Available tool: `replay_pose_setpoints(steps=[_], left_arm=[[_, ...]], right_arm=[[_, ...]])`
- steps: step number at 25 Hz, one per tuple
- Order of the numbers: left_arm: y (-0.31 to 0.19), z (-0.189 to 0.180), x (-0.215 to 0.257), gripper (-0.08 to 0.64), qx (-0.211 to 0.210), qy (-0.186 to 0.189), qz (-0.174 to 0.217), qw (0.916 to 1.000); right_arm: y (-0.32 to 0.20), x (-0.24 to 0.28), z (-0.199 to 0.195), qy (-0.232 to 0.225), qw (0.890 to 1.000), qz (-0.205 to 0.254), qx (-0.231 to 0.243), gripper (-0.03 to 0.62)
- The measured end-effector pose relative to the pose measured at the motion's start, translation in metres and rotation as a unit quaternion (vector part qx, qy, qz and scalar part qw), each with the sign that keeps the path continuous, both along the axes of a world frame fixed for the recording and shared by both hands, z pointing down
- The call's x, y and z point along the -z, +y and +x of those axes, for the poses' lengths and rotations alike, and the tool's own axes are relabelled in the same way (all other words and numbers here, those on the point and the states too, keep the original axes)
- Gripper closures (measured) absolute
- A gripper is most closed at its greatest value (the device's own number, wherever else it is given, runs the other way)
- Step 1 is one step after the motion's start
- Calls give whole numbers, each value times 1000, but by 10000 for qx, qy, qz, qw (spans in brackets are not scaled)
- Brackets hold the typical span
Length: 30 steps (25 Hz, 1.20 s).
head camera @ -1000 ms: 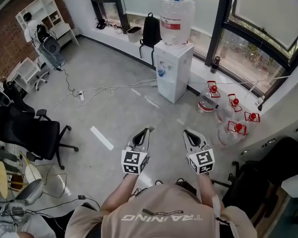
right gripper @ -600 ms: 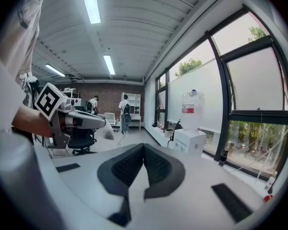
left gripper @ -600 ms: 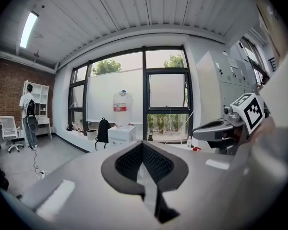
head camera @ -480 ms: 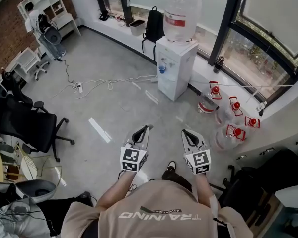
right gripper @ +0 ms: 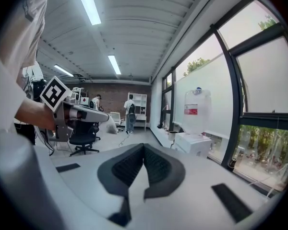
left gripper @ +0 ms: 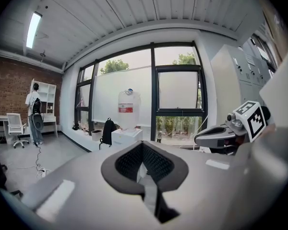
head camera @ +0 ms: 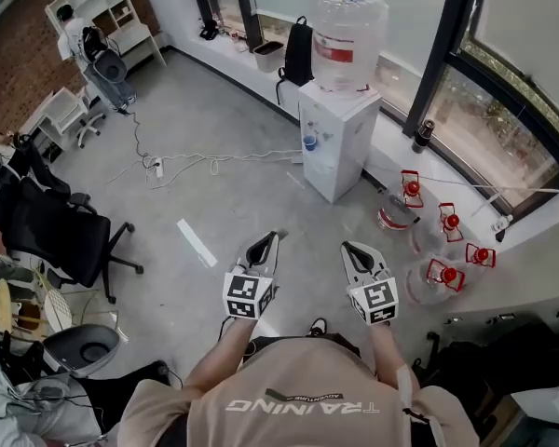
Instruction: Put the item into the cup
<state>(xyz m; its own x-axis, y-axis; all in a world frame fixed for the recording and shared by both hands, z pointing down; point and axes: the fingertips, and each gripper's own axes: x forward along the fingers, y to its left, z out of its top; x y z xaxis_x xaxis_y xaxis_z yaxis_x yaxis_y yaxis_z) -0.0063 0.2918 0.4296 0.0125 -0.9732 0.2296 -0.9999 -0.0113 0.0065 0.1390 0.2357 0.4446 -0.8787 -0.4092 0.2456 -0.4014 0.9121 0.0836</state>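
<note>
Head view, left tool (head camera: 268, 242): I hold it low over the grey floor (head camera: 205, 203), jaws clenched, aimed toward the water dispenser (head camera: 333, 142).
Head view, right tool (head camera: 351, 249): level with the left tool, near it but apart, jaws clenched.
Left gripper view: my ribbed pads are pressed together, with nothing between them.
Right gripper view: pads are together here too, gripping nothing.
Item and cup: I cannot find either in any view.
</note>
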Motion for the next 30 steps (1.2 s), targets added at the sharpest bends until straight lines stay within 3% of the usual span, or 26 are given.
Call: replay_pose_setpoints(steps=[6, 13, 22, 30], left_arm=[[-31, 0, -12, 552, 133, 87, -133, 9998], [-59, -24, -11, 552, 163, 252, -203, 9993], [-124, -80, -12, 554, -140, 296, -53, 9994], [-177, -142, -13, 554, -522, 163, -38, 9985]], right_arm=[[-38, -15, -1, -35, 9998, -152, 110, 581], [-64, -17, -31, 86, 9994, -199, 277, 581], [-119, -4, -79, 190, 9998, -17, 16, 581], [-173, 2, -125, 0, 9993, -9, -381, 581]])
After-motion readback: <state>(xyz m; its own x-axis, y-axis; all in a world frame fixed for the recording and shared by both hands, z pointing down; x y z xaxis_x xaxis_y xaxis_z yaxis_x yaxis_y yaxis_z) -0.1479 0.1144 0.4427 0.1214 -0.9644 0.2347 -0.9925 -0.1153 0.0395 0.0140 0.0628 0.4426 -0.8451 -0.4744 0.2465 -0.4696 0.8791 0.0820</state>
